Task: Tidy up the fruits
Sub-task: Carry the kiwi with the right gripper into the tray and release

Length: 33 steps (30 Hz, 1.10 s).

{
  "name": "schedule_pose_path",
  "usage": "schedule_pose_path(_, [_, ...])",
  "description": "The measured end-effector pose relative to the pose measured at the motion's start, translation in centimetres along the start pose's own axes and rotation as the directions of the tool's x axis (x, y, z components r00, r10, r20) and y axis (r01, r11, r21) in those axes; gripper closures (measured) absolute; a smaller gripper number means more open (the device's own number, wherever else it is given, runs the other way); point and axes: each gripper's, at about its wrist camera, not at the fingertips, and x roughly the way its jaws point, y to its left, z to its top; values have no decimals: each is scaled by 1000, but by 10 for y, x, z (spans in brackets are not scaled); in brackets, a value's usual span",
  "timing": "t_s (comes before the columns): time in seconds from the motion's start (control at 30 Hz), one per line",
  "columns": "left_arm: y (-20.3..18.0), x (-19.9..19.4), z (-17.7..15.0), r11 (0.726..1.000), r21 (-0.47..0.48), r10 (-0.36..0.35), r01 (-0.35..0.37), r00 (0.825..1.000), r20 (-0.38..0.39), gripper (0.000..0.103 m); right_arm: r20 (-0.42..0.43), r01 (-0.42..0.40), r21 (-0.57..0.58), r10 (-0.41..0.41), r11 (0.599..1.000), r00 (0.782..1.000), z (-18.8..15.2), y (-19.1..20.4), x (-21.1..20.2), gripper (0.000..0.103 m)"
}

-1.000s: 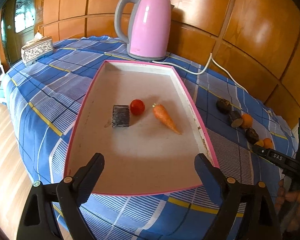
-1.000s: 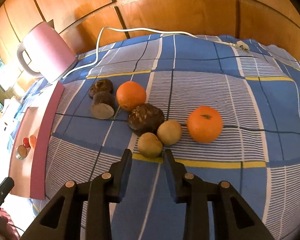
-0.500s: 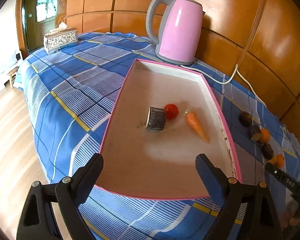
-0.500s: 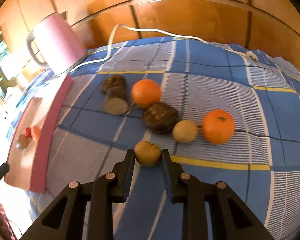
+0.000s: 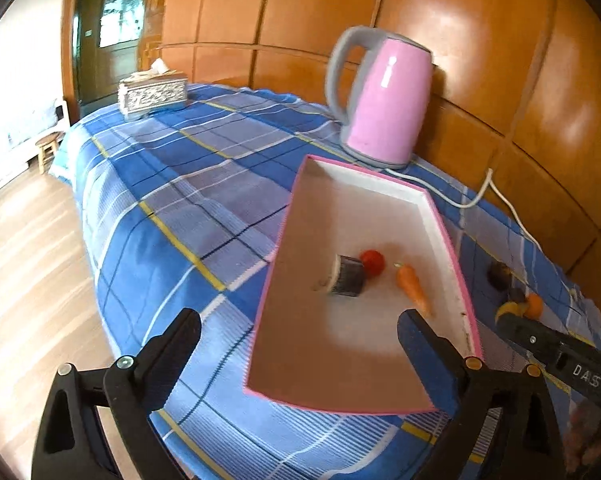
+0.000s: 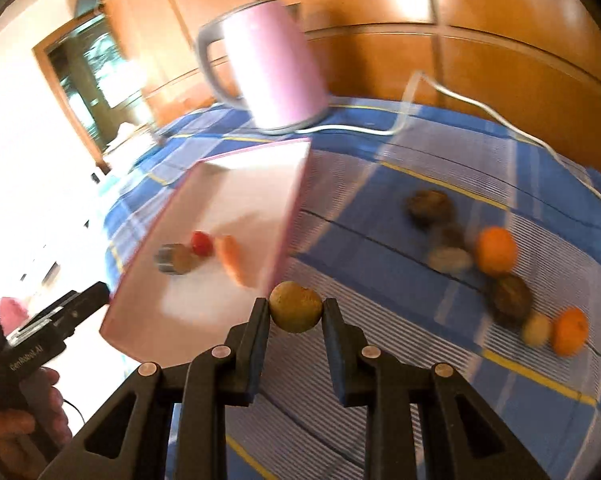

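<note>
Home: kettle (image 5: 384, 100), wood-panelled wall (image 5: 500, 40)

Left gripper (image 5: 298, 330) black, triangular cut-outs, brass screws; right gripper (image 6: 295, 314) alike, dark-blue fingers (image 6: 334, 322).

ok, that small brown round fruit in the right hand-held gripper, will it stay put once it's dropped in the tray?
Probably not. The brown fruit looks near-round, so it may roll on the flat tray floor. It sits pinched at the fingertips of the right hand-held gripper without visibly deforming, so likely firm and light. Setting it against the carrot could stop it.
</note>
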Motion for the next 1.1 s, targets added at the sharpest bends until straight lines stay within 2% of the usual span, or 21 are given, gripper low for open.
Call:
schedule_pose_path(0.23, [13, 5, -1, 999, -30, 39, -39, 999, -13, 2, -78, -76, -61, 71, 995, 994, 15, 43, 38, 76])
schedule_pose_path(0.4, [18, 9, -1, 998, -42, 40, -41, 999, -28, 2, -94, -71, -95, 62, 993, 994, 17, 65, 54, 76])
schedule_pose_path(0.53, [18, 9, -2, 998, -44, 41, -42, 999, -32, 2, -88, -61, -99, 52, 993, 995, 15, 68, 52, 76])
schedule_pose_path(0.7, [17, 8, -2, 998, -42, 35, -36, 999, -32, 2, -72, -33, -71, 28, 997, 997, 14, 60, 49, 70])
schedule_pose_path(0.87, [12, 7, -3, 999, -30, 17, -18, 999, -30, 2, -48, 0, -32, -2, 999, 999, 12, 51, 40, 70])
schedule_pose_path(1.1, [0, 2, -3, 1000, 8, -28, 28, 999, -19, 2, 8, 106, 18, -106, 994, 994, 1, 33, 17, 66])
